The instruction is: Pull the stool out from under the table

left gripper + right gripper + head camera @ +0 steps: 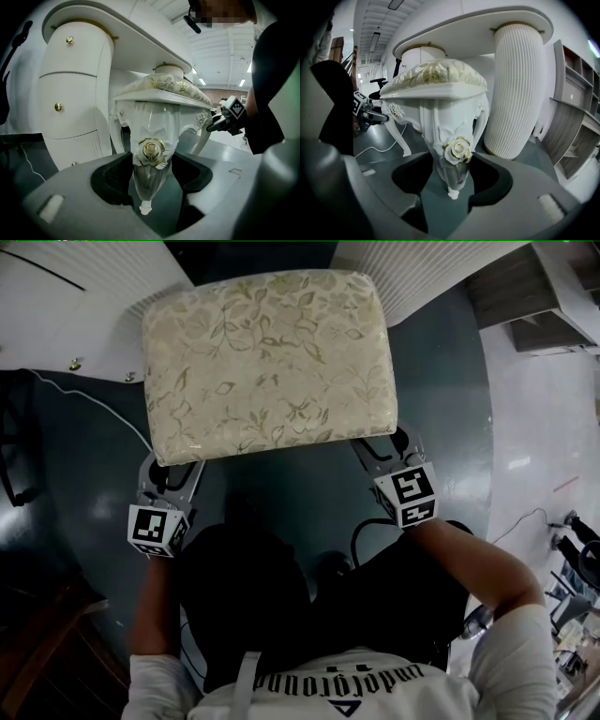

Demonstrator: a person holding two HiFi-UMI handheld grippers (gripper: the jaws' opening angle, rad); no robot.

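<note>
Past our own shirt (347, 681) and forearms (478, 568), the left gripper (172, 474) and right gripper (386, 451) reach under the near edge of the stool (267, 362). Each one's fingers (112, 178) are clamped round a front leg just at its carved rose: the left on the near-left leg (151, 154), the right on the near-right leg (457, 152). How firmly the right pair bites we cannot quite judge. We see the stool standing on the dark floor (281, 493), its seat mostly out in front of the table (66, 324), its far edge about level with the tabletop's rim between the two pedestals. These glossy legs taper downward, so we think the fingers could slide off during a pull. An uneven tug might swing the frame into the ribbed pedestal (518, 89), and a foot could snag the white cable (103, 404) lying at the left. It has a cream cushion with a pale gold leaf pattern on a white carved frame with curved legs and gold-edged roses.
</note>
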